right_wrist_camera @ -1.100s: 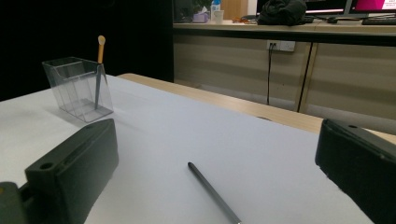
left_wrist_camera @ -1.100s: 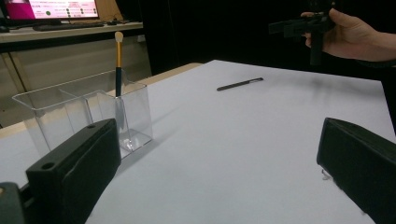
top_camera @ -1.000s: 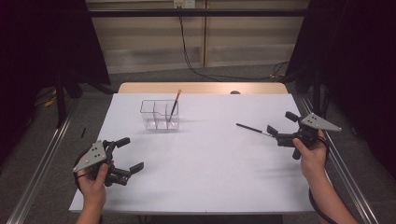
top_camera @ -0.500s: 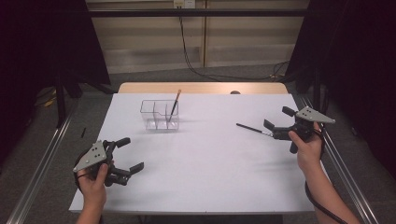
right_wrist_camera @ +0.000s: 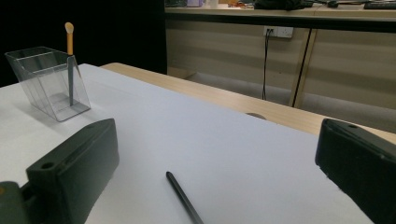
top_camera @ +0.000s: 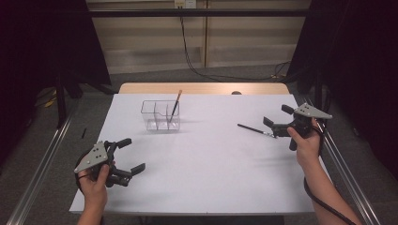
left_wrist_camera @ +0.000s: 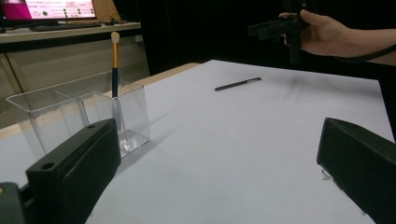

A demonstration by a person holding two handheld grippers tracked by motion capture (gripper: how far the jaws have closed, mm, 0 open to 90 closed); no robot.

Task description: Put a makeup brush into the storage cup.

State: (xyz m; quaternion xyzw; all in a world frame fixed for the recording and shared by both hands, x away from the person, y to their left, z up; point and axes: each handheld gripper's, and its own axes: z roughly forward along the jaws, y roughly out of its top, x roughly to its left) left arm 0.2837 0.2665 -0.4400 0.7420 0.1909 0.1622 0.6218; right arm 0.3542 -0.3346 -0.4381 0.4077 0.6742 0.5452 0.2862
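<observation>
A thin black pen (top_camera: 253, 130) lies flat on the white table (top_camera: 206, 178), right of centre. My right gripper (top_camera: 276, 116) is open at the pen's right end; in the right gripper view the pen (right_wrist_camera: 184, 198) lies on the table between the wide-apart jaws of the gripper (right_wrist_camera: 215, 163). A clear plastic organizer (top_camera: 159, 116) stands toward the back left, with a gold-handled brush (top_camera: 175, 104) upright in it. My left gripper (top_camera: 133, 153) is open near the front left edge, holding nothing. In its own view it (left_wrist_camera: 217, 158) faces the organizer (left_wrist_camera: 79, 116) and the pen (left_wrist_camera: 238, 83).
A bare wooden strip (top_camera: 202, 88) runs along the table's far edge. Metal rails (top_camera: 37, 164) flank both sides of the table. A wall with hanging cables (top_camera: 187, 42) is behind. In the left gripper view the other hand and its gripper (left_wrist_camera: 280, 28) show beyond the pen.
My right gripper has moved a little farther from the person, staying by the pen's right end. The pen, the organizer and the left gripper have not moved.
</observation>
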